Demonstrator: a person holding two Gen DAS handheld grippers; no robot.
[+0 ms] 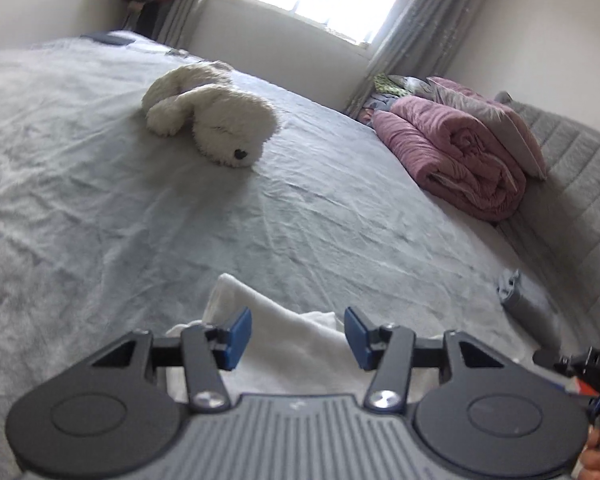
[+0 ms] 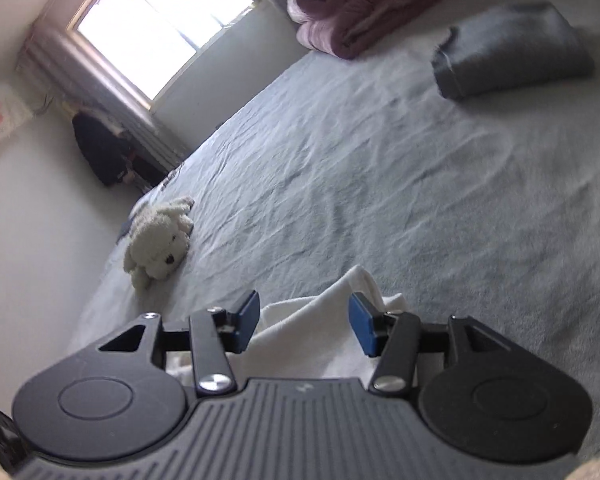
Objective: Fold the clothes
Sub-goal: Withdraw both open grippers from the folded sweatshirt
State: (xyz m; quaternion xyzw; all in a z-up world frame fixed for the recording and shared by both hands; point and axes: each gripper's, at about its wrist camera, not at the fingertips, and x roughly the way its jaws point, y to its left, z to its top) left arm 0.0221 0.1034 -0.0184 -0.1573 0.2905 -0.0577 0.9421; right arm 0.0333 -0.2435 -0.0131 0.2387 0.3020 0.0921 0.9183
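A white garment [image 1: 292,356] lies crumpled on the grey bed sheet [image 1: 100,200], right under my left gripper [image 1: 298,334]. The blue pads stand apart on either side of a fold and do not press on it, so this gripper is open. In the right wrist view the same white garment [image 2: 312,332] rises in a ridge between the pads of my right gripper [image 2: 304,318]. A gap shows on both sides, so it is open too. A folded grey garment [image 2: 512,48] rests farther up the bed.
A white plush dog [image 1: 212,116] lies mid-bed. A rolled pink quilt [image 1: 456,148] and pillows sit against the grey padded headboard [image 1: 572,200]. The folded grey garment [image 1: 528,304] is at the right. Window and curtains stand behind the bed.
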